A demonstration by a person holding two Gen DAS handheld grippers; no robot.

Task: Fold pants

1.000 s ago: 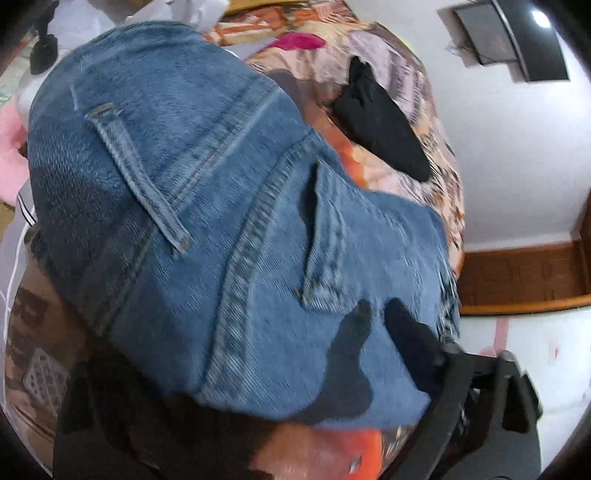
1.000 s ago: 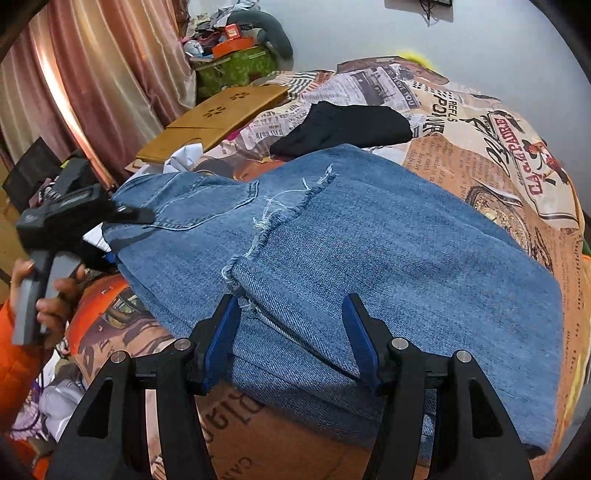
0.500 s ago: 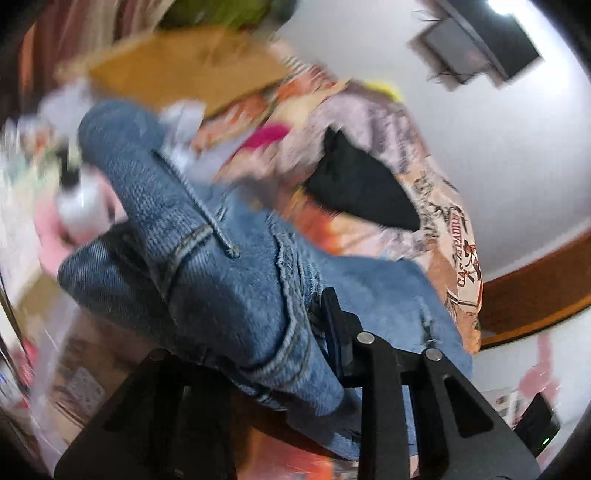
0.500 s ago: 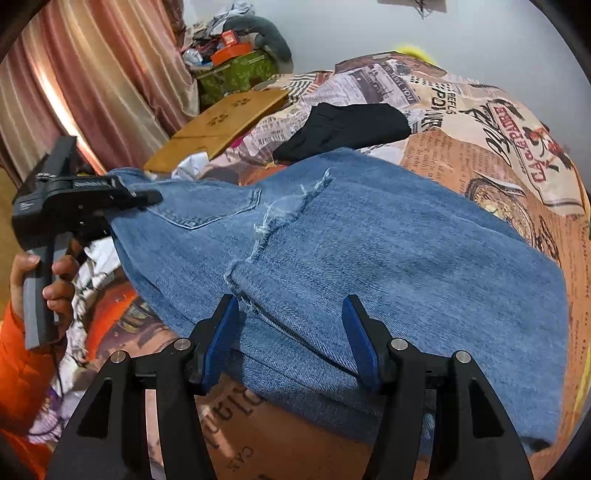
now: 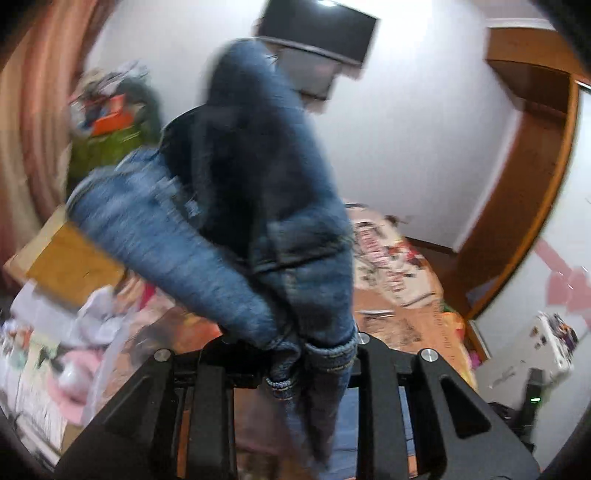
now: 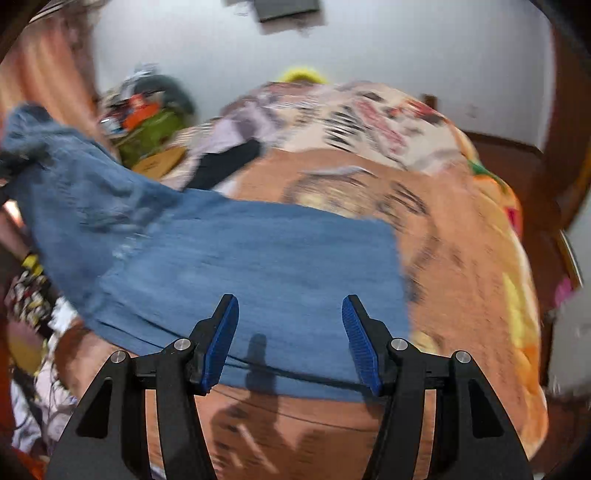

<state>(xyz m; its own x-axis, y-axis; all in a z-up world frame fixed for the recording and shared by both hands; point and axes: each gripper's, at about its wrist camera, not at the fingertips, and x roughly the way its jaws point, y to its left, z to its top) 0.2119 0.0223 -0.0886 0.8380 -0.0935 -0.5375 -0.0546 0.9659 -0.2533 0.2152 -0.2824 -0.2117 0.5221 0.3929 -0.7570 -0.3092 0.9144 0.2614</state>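
Note:
The blue jeans [image 6: 251, 258] lie partly folded on the patterned bedspread [image 6: 461, 229]. Their left end is lifted high at the far left of the right wrist view. My left gripper [image 5: 295, 354] is shut on a bunched part of the jeans [image 5: 258, 206], which rise in front of its camera and hide most of the bed. My right gripper [image 6: 290, 332] is open and empty, its blue pads [image 6: 221, 343] hovering over the near edge of the jeans. Both views are blurred by motion.
A black garment [image 6: 229, 166] lies on the bed beyond the jeans. Wooden boards [image 5: 70, 266] and a cluttered green pile [image 6: 147, 122] stand at the left by the curtain. A wall-mounted screen [image 5: 321, 33] hangs above. A wooden frame [image 5: 535, 192] is at right.
My left gripper has lifted the jeans' end up off the bed and swung upward. My right gripper has moved along the jeans' near edge, still open. The jeans' right part looks flatter.

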